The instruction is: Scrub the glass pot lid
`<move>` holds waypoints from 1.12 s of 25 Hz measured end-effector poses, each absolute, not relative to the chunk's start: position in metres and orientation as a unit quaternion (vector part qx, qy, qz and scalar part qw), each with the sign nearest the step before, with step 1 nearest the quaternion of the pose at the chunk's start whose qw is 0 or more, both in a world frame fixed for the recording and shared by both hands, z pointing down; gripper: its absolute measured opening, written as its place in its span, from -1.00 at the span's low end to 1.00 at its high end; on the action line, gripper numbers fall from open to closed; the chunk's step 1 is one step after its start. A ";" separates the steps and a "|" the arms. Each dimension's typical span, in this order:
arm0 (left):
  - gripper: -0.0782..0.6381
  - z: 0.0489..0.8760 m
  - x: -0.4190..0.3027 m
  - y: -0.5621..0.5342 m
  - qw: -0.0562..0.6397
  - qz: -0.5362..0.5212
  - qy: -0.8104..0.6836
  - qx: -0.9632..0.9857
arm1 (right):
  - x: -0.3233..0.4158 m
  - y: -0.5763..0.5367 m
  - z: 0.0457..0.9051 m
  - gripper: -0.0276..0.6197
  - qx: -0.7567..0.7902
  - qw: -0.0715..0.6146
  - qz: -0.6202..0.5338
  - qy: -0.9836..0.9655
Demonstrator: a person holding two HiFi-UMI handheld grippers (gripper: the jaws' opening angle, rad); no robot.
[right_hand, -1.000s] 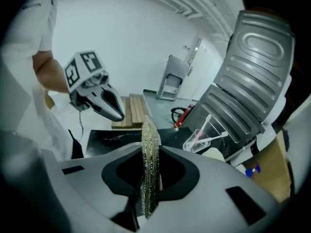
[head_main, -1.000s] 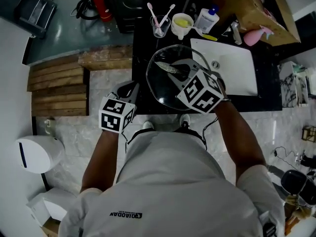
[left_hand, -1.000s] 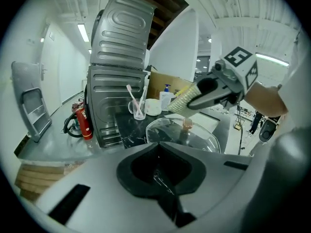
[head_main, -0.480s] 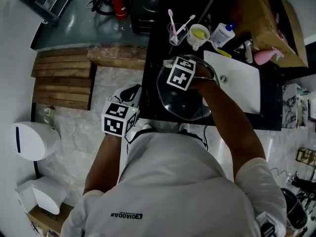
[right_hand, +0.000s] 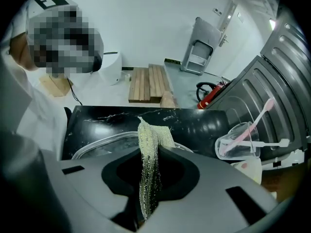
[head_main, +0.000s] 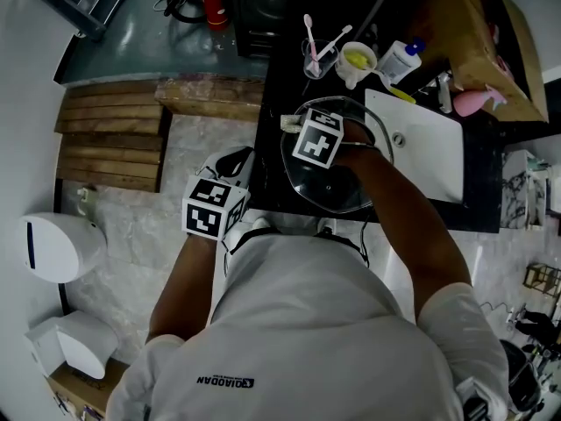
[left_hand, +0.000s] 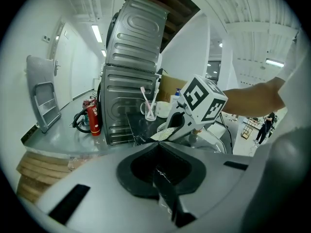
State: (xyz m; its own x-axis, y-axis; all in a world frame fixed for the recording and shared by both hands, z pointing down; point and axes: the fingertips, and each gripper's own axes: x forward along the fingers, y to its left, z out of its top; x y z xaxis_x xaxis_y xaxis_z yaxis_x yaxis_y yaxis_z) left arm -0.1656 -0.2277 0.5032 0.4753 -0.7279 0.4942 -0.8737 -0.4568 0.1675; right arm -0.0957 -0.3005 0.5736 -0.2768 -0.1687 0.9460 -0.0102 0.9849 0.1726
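Looking down, I'm reading just one print: across the lower back of my white shirt a small dark logo is showing upside down, and it seems to spell "QIAODAN". The marker cubes are showing only black-and-white squares. The label on the bottle on the table is coming through too small to read.

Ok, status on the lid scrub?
Right gripper shut on scrub cloth, over the glass pot lid. Left gripper shut, empty, beside the counter. Toothbrush cup stands clear.
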 end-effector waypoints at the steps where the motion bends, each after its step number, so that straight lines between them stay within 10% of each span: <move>1: -0.74 0.503 -0.165 -0.227 0.202 0.180 -0.478 0.835 | -0.097 -0.297 0.573 -0.67 0.055 0.597 -0.067 -0.798; 28: -0.74 0.504 -0.144 -0.204 0.197 0.187 -0.447 0.852 | -0.084 -0.221 0.579 -0.67 0.043 0.573 -0.191 -0.796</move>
State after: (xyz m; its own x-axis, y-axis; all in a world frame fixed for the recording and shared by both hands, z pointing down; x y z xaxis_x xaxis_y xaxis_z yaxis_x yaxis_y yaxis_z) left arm -0.1439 -0.2042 0.5042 0.5302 -0.6881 0.4954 -0.8359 -0.5222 0.1691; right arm -0.0837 -0.2210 0.5788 -0.3389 -0.2872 0.8959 0.1503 0.9235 0.3529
